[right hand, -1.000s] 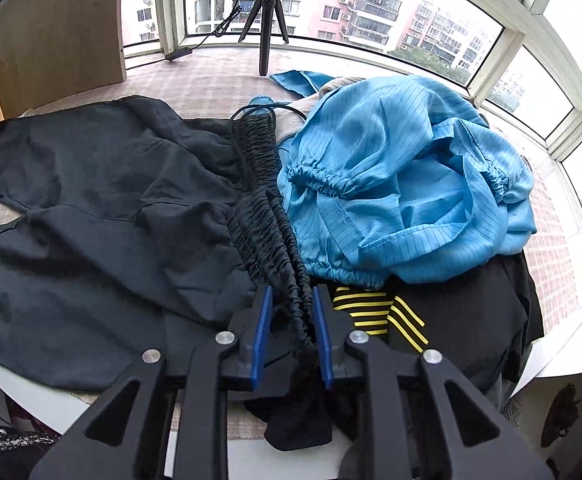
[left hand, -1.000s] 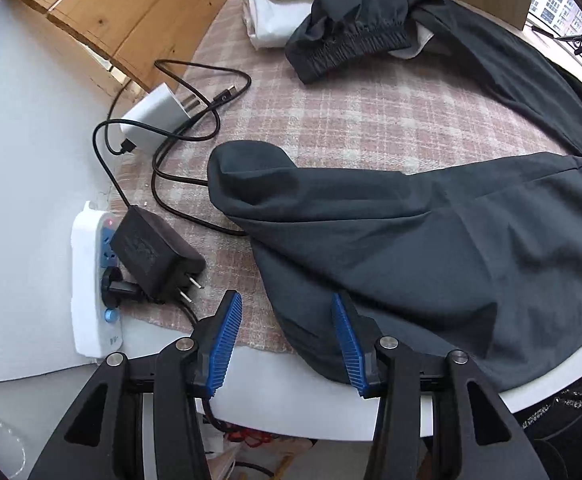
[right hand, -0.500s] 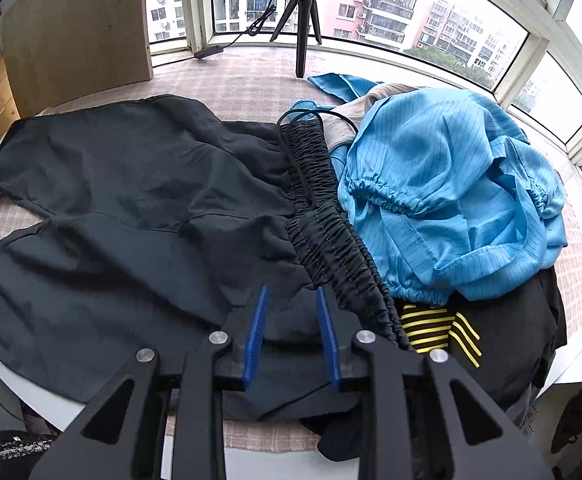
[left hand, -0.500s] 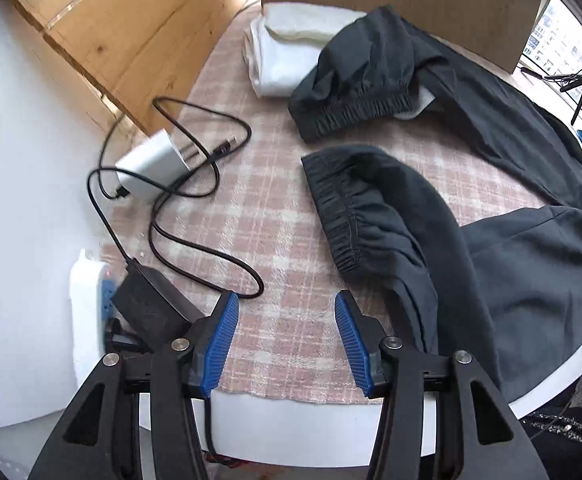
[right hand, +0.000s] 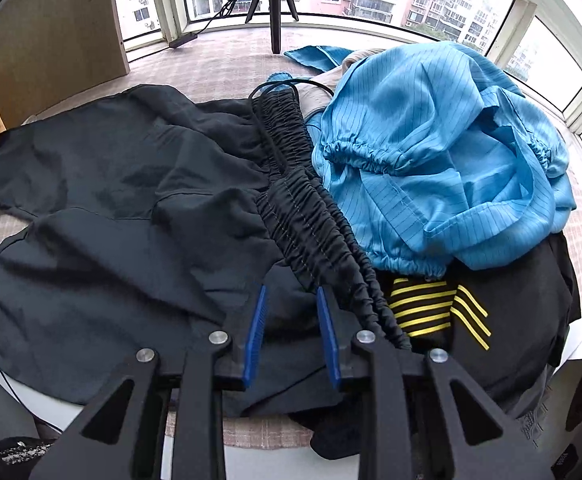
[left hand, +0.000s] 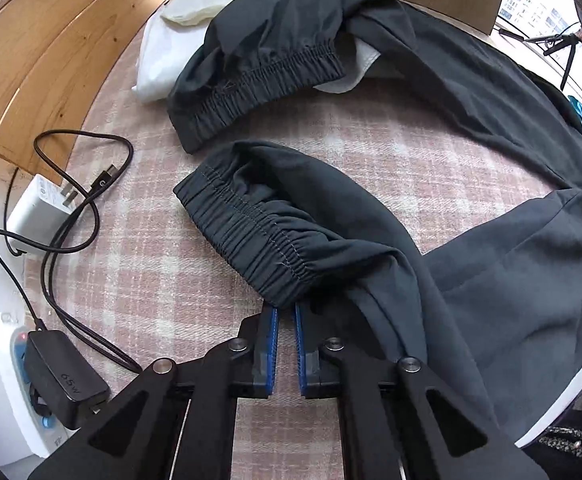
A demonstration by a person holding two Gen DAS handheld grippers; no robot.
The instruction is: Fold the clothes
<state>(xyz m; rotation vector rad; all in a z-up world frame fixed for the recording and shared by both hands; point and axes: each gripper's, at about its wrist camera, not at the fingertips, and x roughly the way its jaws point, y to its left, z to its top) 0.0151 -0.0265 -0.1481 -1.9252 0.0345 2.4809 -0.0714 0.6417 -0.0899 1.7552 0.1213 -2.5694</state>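
Observation:
Dark grey trousers (right hand: pixel 103 216) lie spread on the round table, the gathered waistband (right hand: pixel 311 220) running up the middle in the right wrist view. In the left wrist view the near leg's elastic cuff (left hand: pixel 251 236) lies on the checked cloth; my left gripper (left hand: pixel 286 312) is shut on the cuff's near corner. The far cuff (left hand: pixel 259 80) rests on a white folded cloth. My right gripper (right hand: pixel 291 300) is open and empty, hovering over the trouser fabric just left of the waistband.
A blue striped garment (right hand: pixel 443 160) and a black one with yellow stripes (right hand: pixel 431 308) are piled at the right. A white charger (left hand: pixel 39 210), black cables (left hand: pixel 91 200), a black adapter (left hand: pixel 63 376) in a power strip (left hand: pixel 11 384) sit left. A wooden board (left hand: pixel 51 48) stands behind.
My left gripper moved forward to the near cuff and closed on its corner. My right gripper let go of the waistband, opened and shifted left of it.

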